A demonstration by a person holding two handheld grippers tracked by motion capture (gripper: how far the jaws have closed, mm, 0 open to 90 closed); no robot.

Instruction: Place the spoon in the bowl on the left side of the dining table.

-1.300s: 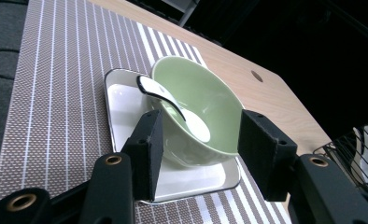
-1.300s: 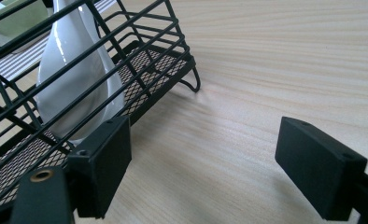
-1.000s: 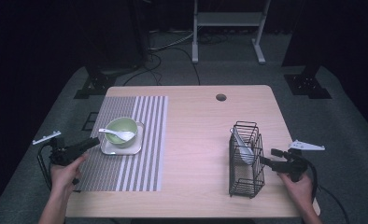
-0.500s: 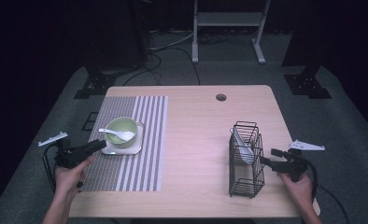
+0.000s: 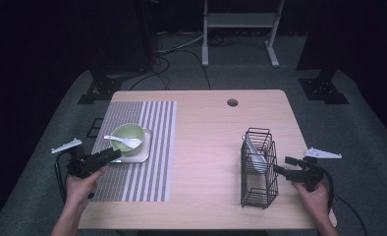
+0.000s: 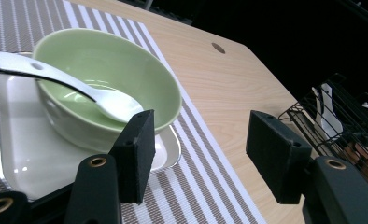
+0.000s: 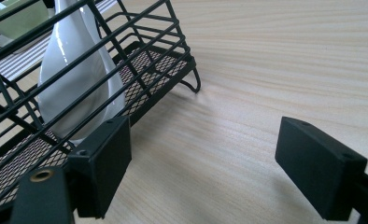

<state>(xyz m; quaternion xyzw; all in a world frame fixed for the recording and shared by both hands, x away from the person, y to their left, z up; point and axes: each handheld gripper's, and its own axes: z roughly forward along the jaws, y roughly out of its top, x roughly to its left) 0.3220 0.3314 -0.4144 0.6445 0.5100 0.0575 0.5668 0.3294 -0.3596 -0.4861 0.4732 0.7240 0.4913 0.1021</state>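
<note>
The green bowl [image 5: 128,136] sits on a small white tray [image 5: 141,156] on the striped mat [image 5: 152,147], toward the left part of the wooden surface [image 5: 206,147], and I'll take that bowl as my marker. A white spoon [image 5: 124,141] lies across it, its scoop inside and its handle sticking out over the rim on the side away from the wire basket [image 5: 258,167].

The left gripper [image 5: 114,155] hangs just in front of the bowl, by the tray's near corner. Its fingers [image 6: 135,156] stand wide apart and hold nothing; in the left gripper view one finger overlaps the bowl's near wall, the other sits over bare mat. Between bowl and basket lies a broad stretch of open wood — plenty of room there — and more open wood runs behind the bowl up to the cable hole [image 5: 232,103] near the far edge.

The right gripper [image 5: 280,165] is well away from the bowl, just beyond the basket's outer side, near the right edge of the surface. Its fingers [image 7: 102,168] are also spread and empty, one close against the basket's wires; a second white spoon [image 5: 255,155] stands inside the basket.

Compared with a second ago, the left gripper has swung in closer to the bowl from the mat's outer edge — the right one has hardly shifted.
</note>
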